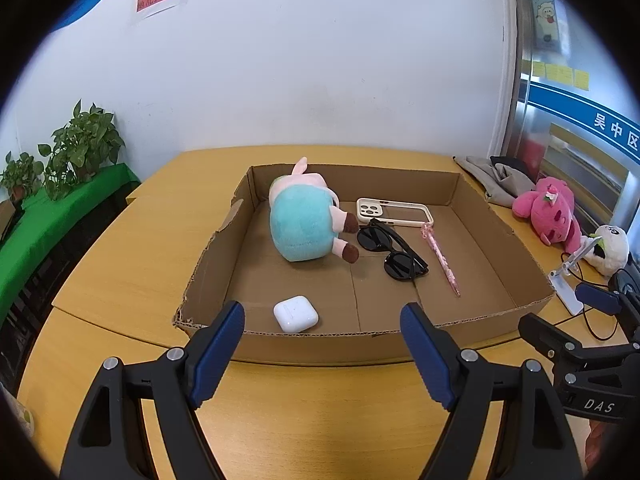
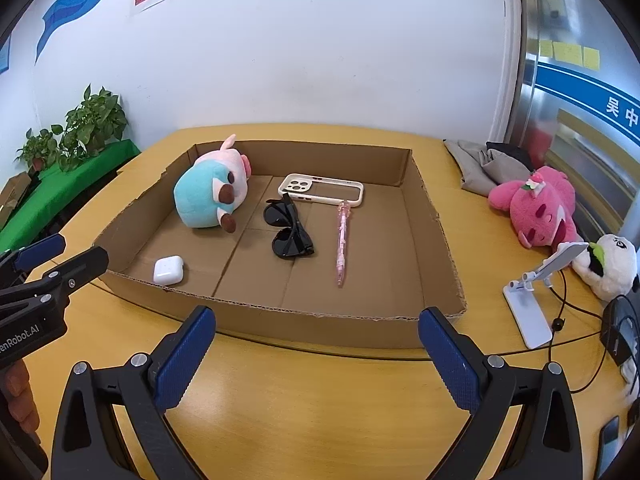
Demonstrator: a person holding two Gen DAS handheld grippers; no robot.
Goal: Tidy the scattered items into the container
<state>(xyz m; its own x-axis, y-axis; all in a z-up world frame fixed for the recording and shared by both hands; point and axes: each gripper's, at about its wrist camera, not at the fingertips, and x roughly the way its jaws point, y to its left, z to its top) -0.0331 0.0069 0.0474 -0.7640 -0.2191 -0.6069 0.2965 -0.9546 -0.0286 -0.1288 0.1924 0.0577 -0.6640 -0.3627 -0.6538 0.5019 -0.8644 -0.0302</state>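
Note:
A shallow cardboard box (image 1: 496, 240) (image 2: 432, 216) sits on the yellow table. Inside it lie a teal and pink plush (image 1: 304, 220) (image 2: 210, 194), a cream phone case (image 1: 394, 210) (image 2: 322, 188), black sunglasses (image 1: 394, 250) (image 2: 288, 228), a pink pen (image 1: 442, 258) (image 2: 342, 240) and a white earbud case (image 1: 295, 313) (image 2: 168, 269). My left gripper (image 1: 322, 322) is open and empty, just in front of the box's near wall. My right gripper (image 2: 316, 328) is open and empty, also in front of the near wall.
Right of the box lie a pink plush (image 2: 538, 206) (image 1: 554, 214), a panda plush (image 2: 610, 264), a white phone stand (image 2: 532, 304) with cables, and grey cloth (image 2: 480, 164). Potted plants (image 1: 80, 148) stand on a green-covered surface at left. A white wall is behind.

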